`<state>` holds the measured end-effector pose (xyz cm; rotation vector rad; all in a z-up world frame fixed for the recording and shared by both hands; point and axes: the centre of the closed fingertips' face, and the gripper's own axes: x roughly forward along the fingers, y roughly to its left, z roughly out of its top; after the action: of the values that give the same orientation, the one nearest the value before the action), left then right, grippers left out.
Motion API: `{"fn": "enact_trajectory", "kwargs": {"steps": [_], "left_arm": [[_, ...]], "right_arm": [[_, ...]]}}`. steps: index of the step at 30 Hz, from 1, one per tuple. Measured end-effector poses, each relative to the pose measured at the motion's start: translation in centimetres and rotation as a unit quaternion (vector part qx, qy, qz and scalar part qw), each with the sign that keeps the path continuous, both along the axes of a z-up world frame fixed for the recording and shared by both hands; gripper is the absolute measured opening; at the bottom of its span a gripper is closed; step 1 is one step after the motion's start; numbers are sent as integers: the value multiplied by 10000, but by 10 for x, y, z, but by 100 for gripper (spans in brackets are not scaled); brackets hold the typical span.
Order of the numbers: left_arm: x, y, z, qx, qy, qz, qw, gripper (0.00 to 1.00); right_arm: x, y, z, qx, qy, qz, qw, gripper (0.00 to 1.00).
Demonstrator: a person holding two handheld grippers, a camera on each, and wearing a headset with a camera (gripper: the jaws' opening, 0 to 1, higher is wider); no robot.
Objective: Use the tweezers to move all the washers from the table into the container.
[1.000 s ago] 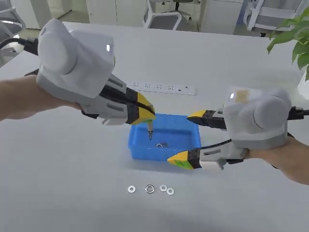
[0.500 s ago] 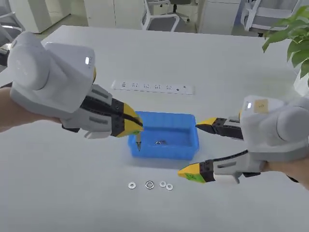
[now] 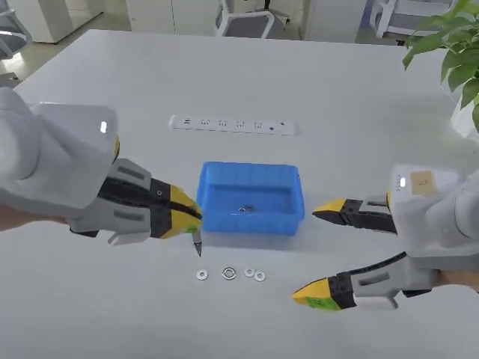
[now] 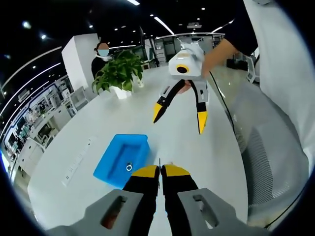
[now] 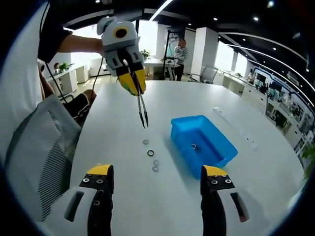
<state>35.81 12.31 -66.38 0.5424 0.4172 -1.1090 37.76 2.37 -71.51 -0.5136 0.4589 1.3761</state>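
**Washer transfer: partly done**

Container (image 3: 251, 196): at least one washer (image 3: 243, 210) inside, beyond the left gripper (image 3: 193, 221) fingers. Left gripper: clamped on tweezers (image 3: 197, 243), tips apparently empty, four table washers (image 3: 229, 274) just ahead. Right gripper (image 3: 305, 256): spread wide, holding nothing

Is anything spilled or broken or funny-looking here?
Nothing stands out. The container sits flat and whole, with one washer inside. Four more washers lie in a neat row on the table in front of it. The tweezers in the left gripper look fine.
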Motion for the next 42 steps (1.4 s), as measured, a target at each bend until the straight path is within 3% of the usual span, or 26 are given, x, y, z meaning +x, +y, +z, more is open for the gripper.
{"fn": "enact_trajectory", "kwargs": {"steps": [4, 9, 18, 27, 42], "left_arm": [[-2, 2, -5, -59, 31, 48, 10000, 6], [-6, 3, -16, 28, 66, 58, 10000, 6], [-8, -1, -27, -62, 119, 107, 9999, 6], [-5, -2, -35, -88, 191, 185, 9996, 6], [4, 0, -39, -170, 257, 247, 9992, 6]], "right_arm": [[-3, -2, -3, 53, 146, -87, 9998, 75], [-9, -4, -10, -35, 265, -50, 9996, 78], [-27, -2, -21, -83, 500, 98, 9987, 82], [-38, -2, -30, -42, 741, 131, 9972, 82], [-43, -7, -41, -62, 914, 24, 9958, 81]]}}
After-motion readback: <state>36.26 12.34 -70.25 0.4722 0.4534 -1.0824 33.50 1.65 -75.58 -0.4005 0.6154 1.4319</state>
